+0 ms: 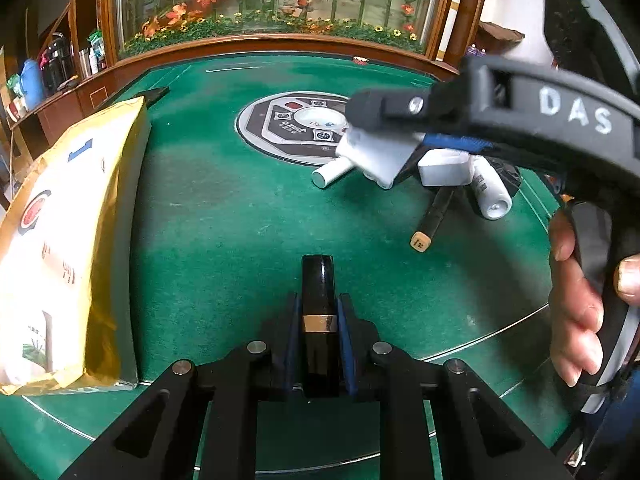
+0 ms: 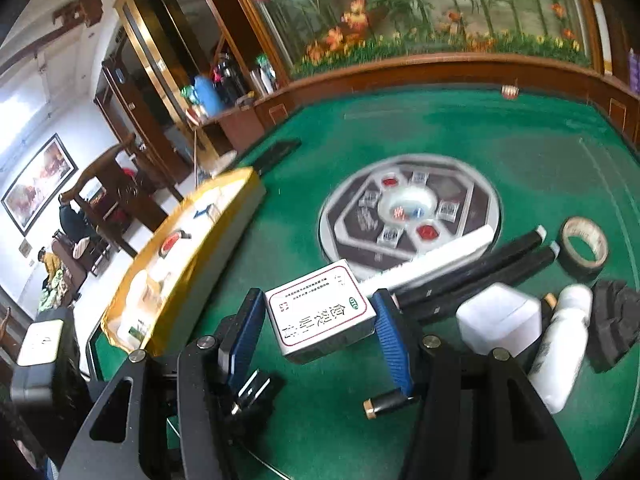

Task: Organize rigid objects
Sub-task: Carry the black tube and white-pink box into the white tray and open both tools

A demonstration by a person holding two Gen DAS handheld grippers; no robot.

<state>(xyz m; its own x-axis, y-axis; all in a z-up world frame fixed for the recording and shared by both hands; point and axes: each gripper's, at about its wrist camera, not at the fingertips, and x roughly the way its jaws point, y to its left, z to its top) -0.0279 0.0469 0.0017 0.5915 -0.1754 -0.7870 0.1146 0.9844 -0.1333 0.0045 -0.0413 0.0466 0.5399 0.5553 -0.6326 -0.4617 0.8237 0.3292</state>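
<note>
The left tool [image 1: 320, 336] pinches a black gold-banded tube [image 1: 318, 320] upright, while the right tool [image 2: 320, 332] clamps a small white carton [image 2: 320, 312] clear of the counter [image 1: 224, 220] clutter, apparently for sorting.

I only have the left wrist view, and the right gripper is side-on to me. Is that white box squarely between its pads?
Observer: Yes. In the right wrist view the right gripper has its blue pads against opposite sides of the white box.
Operator: The gripper blocks the far side of the pile for me. What is over there?
Observer: A roll of tape lies flat on the felt, at the right edge of the pile.
Operator: Anything next to it?
Observer: Two black pens lie side by side, with their light-tipped ends towards the tape.
</note>
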